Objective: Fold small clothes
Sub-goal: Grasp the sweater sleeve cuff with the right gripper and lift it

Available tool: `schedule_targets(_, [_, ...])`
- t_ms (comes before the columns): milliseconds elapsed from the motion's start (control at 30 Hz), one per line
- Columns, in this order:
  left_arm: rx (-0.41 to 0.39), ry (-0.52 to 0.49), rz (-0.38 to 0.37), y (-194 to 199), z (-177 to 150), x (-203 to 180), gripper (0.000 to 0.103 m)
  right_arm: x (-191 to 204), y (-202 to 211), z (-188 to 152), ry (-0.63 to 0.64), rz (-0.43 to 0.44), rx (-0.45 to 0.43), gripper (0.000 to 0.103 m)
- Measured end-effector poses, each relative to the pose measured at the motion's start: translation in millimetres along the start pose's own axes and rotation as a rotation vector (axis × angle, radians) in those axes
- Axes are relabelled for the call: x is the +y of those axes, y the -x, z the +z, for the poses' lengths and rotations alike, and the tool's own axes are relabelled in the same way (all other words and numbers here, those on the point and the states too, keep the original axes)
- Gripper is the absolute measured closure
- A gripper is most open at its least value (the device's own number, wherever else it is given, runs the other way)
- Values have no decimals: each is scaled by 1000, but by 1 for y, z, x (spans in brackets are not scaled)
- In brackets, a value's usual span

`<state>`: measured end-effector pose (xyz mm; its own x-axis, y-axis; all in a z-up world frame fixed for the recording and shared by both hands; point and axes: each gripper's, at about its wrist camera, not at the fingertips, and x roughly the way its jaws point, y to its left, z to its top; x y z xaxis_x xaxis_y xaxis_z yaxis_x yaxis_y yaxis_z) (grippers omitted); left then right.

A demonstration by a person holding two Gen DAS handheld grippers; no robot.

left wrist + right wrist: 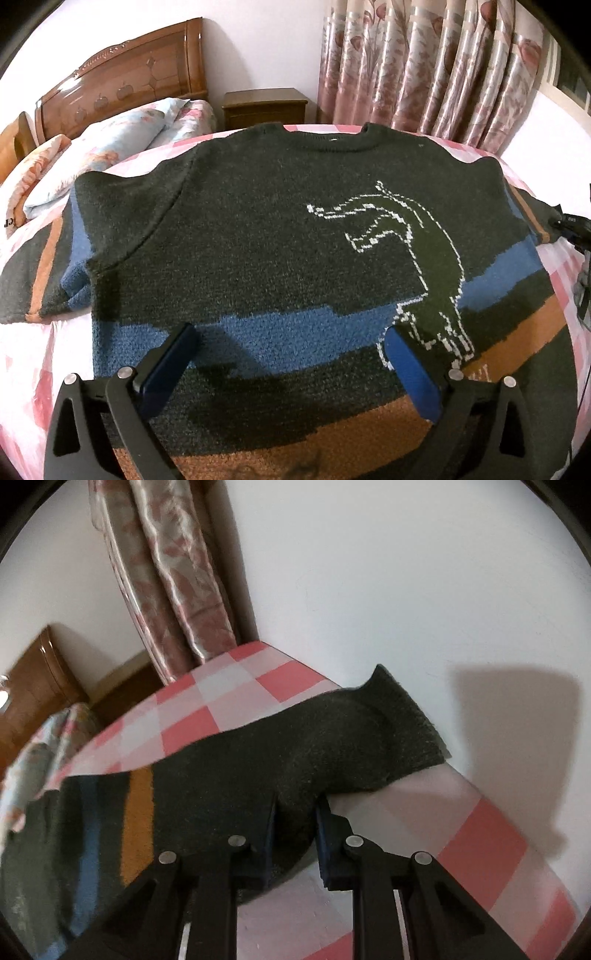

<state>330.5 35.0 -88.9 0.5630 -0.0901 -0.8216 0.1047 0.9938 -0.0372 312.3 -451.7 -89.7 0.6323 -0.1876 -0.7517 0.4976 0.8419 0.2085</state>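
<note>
1. Spread flat across the bed [561,273], face up: dark sweater [258,236] with blue and orange bands and a white-outlined animal figure [417,266] on the chest.
2. Collar [325,142] at the sweater's far edge, close to the bed's far side by the curtains [424,70]; hem nearest the left camera.
3. Hovering above the sweater's hem, over the blue band: left gripper [291,339], fingers [173,354] spread wide, holding nothing.
4. Stretched out past the sweater's body on the headboard side: one sleeve [40,273], lying flat, its cuff end near the pillows [110,147].
5. Clamped on the sweater's other sleeve [332,746]: right gripper [295,808], fingers [327,819] nearly closed, a fold of dark knit pinched between them.
6. Past that pinch, ribbed cuff [413,716] raised off the checked sheet [229,701], reaching to the bed's edge against the white wall [406,572].
7. Bare sheet showing beside the pinched sleeve on both sides; more open sheet along the sweater's headboard-side flank in the left view.
8. Beyond the sweater's collar, off the bed: wooden nightstand [264,107] and headboard [122,74].
</note>
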Motion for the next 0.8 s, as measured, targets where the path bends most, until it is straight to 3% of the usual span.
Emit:
schedule_targets(133, [-3,-1,-1,0,0,1,0,-12,18,-3,-43,93,-67,0])
schedule_targets(200, [-4,-1,0,1,-1,1,0,-14,39,-8,-43,170,-148,0])
schedule_targets(267, [-6,1,-2,1,-1,1,0,-5,56,-12,9,186,-211,0])
schedule_targets(433, [-9,5,-4,1,0,2,0,90,116,-37,351,265,-346,0])
schedule_targets(500, [-13,14,-13,1,0,4,1,148,143,-65,572,333,-374,0])
schedule_targets(600, [-26,45,-38,4,0,11,1,221,158,-121,934,455,-290,0])
schedule_targets(633, [-31,56,-49,5,0,13,1,235,160,-140,1020,456,-282,0])
schedule_targets(700, [-38,72,-65,6,-1,16,1,244,161,-161,1076,447,-276,0])
schedule_targets(800, [-49,94,-92,7,-1,20,1,232,153,-168,1014,433,-189,0])
